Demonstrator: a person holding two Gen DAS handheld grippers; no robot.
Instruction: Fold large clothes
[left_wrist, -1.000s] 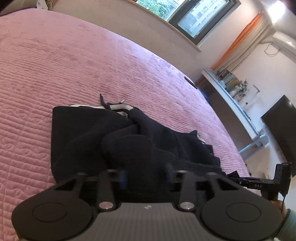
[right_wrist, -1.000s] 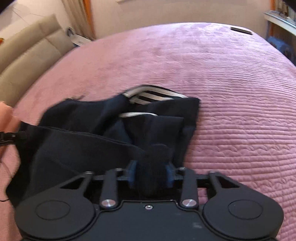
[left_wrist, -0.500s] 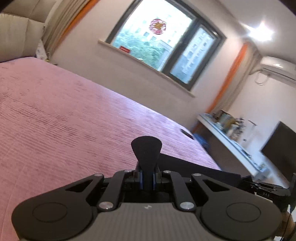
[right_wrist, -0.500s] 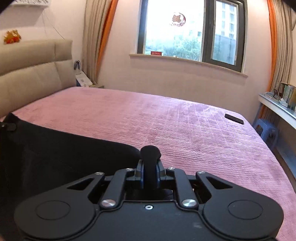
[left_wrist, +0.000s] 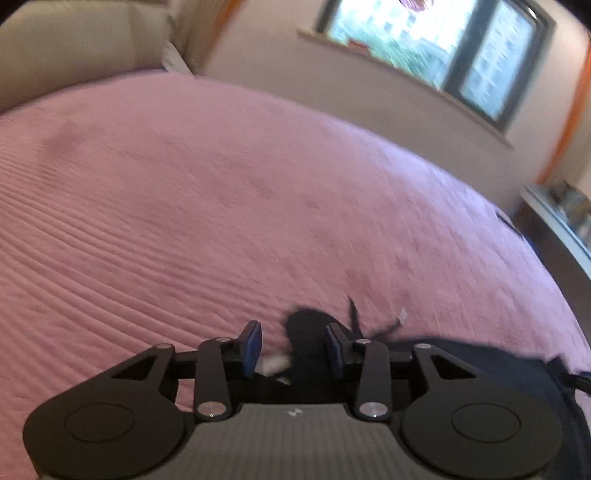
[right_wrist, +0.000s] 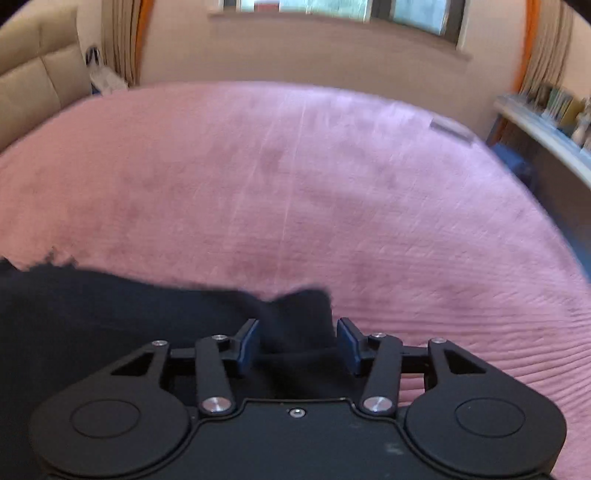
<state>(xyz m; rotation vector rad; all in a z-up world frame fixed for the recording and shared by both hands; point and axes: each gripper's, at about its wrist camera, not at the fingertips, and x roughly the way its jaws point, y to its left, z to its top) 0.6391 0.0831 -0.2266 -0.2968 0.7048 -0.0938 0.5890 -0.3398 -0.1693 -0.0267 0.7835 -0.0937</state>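
Observation:
A black garment lies on the pink bedspread (left_wrist: 221, 206). In the left wrist view a bunched corner of the black garment (left_wrist: 308, 332) with a drawstring sits between the spread blue pads of my left gripper (left_wrist: 293, 347), which is open. In the right wrist view the garment (right_wrist: 110, 314) spreads to the left, and a raised fold of it sits between the blue pads of my right gripper (right_wrist: 299, 345), which is open too. The pink bedspread (right_wrist: 332, 184) fills that view beyond.
A beige headboard (left_wrist: 74, 48) stands at the far left. A window (left_wrist: 424, 40) is in the far wall. A shelf with books (right_wrist: 546, 110) runs along the right side. A dark flat object (right_wrist: 452, 129) lies near the bed's far right edge.
Both grippers were shut on the garment and held it up; now both have opened and dropped low over the bed, and the cloth lies loose between the pads.

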